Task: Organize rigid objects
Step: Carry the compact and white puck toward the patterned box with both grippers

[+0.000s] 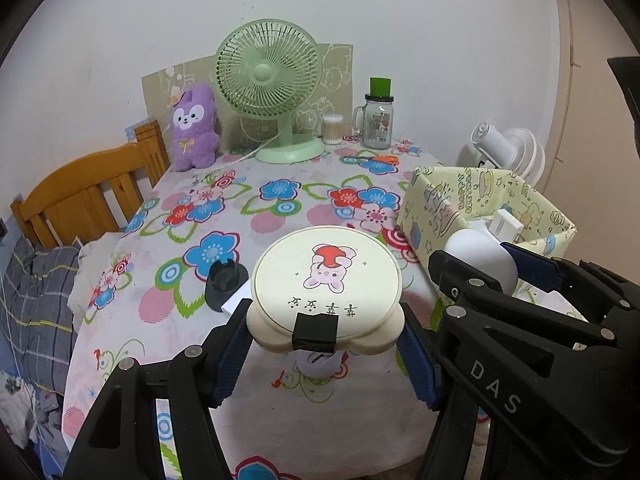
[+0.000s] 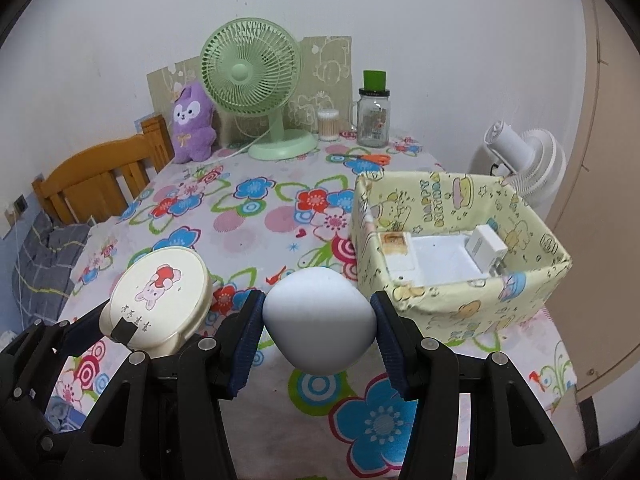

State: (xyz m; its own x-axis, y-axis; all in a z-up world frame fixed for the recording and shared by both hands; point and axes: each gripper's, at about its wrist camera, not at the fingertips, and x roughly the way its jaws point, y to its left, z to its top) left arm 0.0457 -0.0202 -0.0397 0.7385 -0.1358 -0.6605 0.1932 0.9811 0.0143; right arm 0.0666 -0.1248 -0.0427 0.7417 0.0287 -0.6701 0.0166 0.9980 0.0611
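The table (image 2: 256, 240), under a flowered cloth, carries a yellow cartoon-print storage box (image 2: 460, 304) at its right side; a white charger block (image 2: 486, 246) lies inside. The left gripper (image 1: 326, 344) holds a cream round case with a rabbit print (image 1: 326, 280) clear of the cloth, its blue pads (image 1: 230, 356) pressed against the case's two near lobes, jaws roughly half spread. The right gripper (image 2: 318, 332), just beside it and near the box front, pinches a smooth white egg-shaped object (image 2: 320, 320) between both pads, jaws spread narrower. A small black object (image 1: 224, 280) sits on the cloth behind the left finger.
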